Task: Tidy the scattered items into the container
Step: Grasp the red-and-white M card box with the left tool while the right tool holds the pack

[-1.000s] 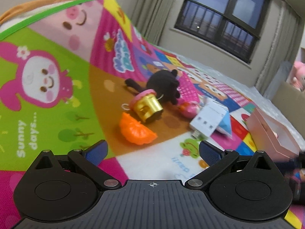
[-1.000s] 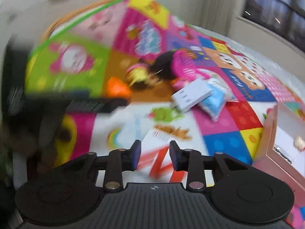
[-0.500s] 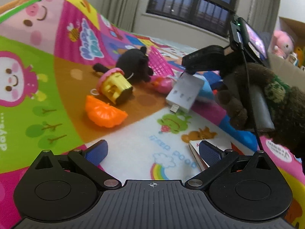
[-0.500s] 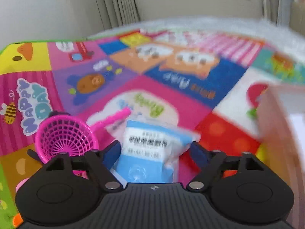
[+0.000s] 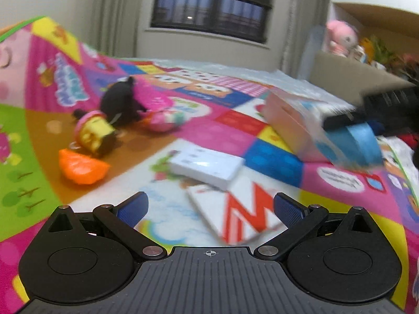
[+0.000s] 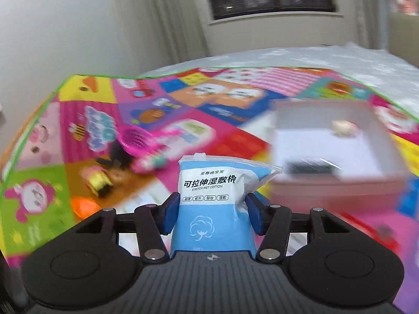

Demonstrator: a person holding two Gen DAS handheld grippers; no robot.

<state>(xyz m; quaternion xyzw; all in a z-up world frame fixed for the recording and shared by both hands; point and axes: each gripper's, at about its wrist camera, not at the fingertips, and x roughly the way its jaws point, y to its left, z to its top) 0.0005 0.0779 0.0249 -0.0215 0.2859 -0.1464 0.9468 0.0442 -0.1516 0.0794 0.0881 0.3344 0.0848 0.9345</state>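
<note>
Left to right on the play mat (image 5: 39, 120): orange toy (image 5: 82, 167) w/ the gold-and-pink cupcake toy (image 5: 94, 134) just behind it, then a black plush (image 5: 119, 103) and a pink net (image 6: 136, 140), blurred pink toy beside them, all untouched. Mid-mat a white box (image 5: 207, 166) lies flat, overlapping a red-and-white card (image 5: 235, 214). Left gripper (image 5: 209, 206) hangs over that card, fingers (image 5: 132, 206) wide apart, nothing between them. Right gripper (image 6: 210, 216) has the blue wipes pouch (image 6: 212, 204) between its fingers, pads on both side edges of the lower half, jaws closing a touch, so clamped on it. Pouch is off the mat, upright, top seal free; in the left view it's a blue smear in front of the pink container (image 6: 335, 180) at far right. Container is open, w/ a small pale item (image 6: 343, 128) and a dark flat thing inside. Judgement: pouch looks light, soft, slick film; it'll squash and could slide under a loose grip, so holding low across the padded body beats the thin seal. Box next: stiff, best taken across its short sides
</note>
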